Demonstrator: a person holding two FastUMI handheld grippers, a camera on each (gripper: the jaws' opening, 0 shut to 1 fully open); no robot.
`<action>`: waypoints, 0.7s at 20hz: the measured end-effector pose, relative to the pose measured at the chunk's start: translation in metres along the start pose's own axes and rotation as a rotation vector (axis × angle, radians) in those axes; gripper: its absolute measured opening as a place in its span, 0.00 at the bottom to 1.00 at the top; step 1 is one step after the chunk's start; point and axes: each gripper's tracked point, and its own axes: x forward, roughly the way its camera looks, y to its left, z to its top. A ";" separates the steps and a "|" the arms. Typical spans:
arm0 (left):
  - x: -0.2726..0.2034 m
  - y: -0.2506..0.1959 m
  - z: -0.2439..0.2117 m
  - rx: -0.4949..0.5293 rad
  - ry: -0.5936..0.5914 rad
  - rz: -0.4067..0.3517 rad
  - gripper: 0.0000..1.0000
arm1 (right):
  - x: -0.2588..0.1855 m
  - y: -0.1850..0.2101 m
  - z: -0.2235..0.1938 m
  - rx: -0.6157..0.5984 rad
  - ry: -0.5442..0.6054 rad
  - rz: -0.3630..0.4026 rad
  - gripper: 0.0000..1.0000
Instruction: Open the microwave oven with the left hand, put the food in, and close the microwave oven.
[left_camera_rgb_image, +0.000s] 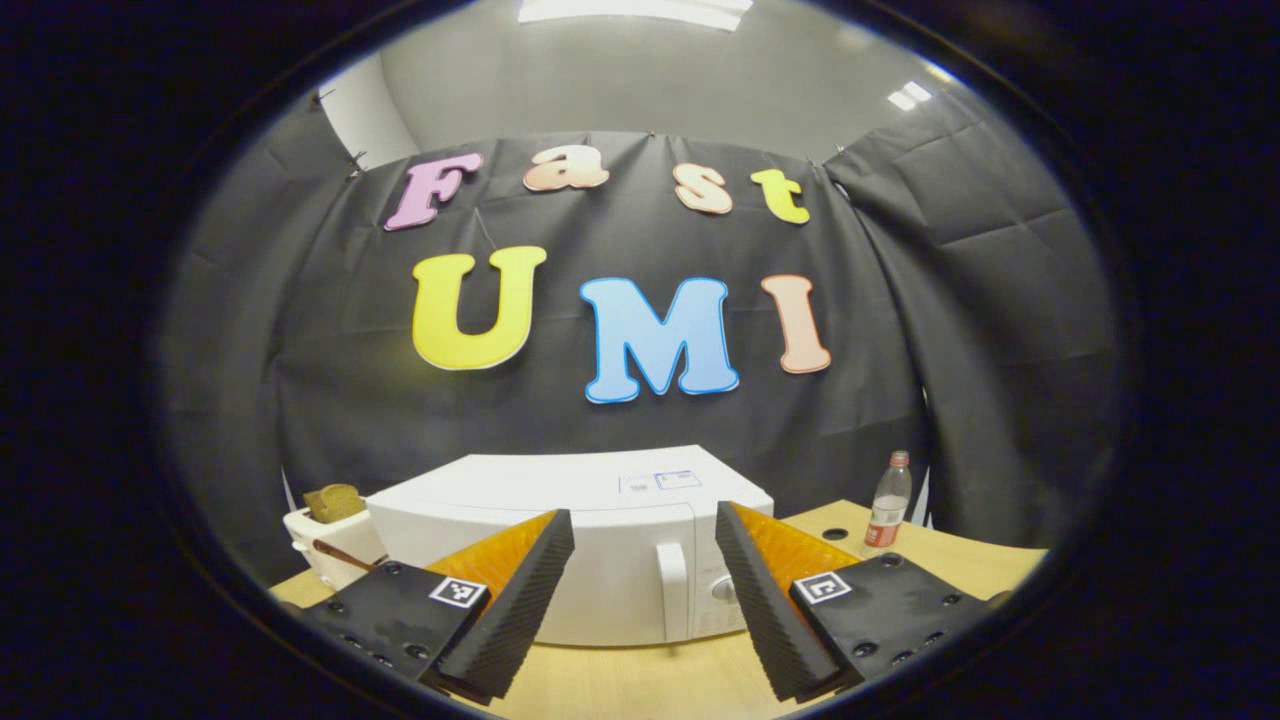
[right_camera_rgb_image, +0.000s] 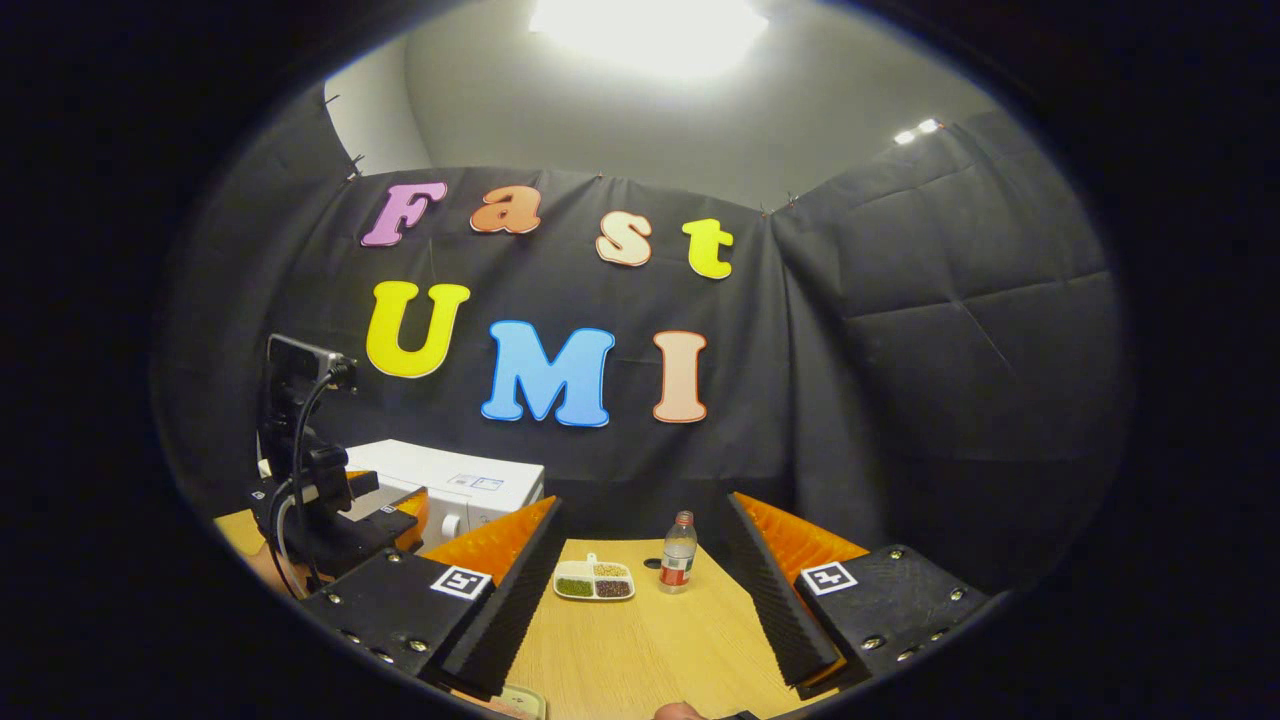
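1 microwave (left_camera_rgb_image: 600, 560) door closed, 1 bottle (right_camera_rgb_image: 678, 553), 1 divided tray (right_camera_rgb_image: 594, 580) holding 3 foods, left gripper (left_camera_rgb_image: 645, 600) and right gripper (right_camera_rgb_image: 645, 600) fingers apart, empty.

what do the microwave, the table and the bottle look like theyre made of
Microwave: glossy white plastic or painted metal; smooth sheen, cannot tell which.
Table: pale wood or wood-look laminate; faint grain.
Bottle: clear plastic, probably; see-through body, red cap.
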 end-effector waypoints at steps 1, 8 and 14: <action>0.008 -0.003 -0.012 -0.001 0.017 -0.012 0.96 | 0.001 -0.001 -0.001 -0.009 0.003 -0.016 0.96; 0.055 -0.015 -0.076 -0.011 0.125 -0.044 0.96 | 0.002 -0.002 -0.010 -0.044 0.044 -0.108 0.97; 0.077 -0.028 -0.111 0.004 0.174 -0.054 0.77 | -0.004 -0.009 -0.014 -0.100 0.056 -0.167 0.97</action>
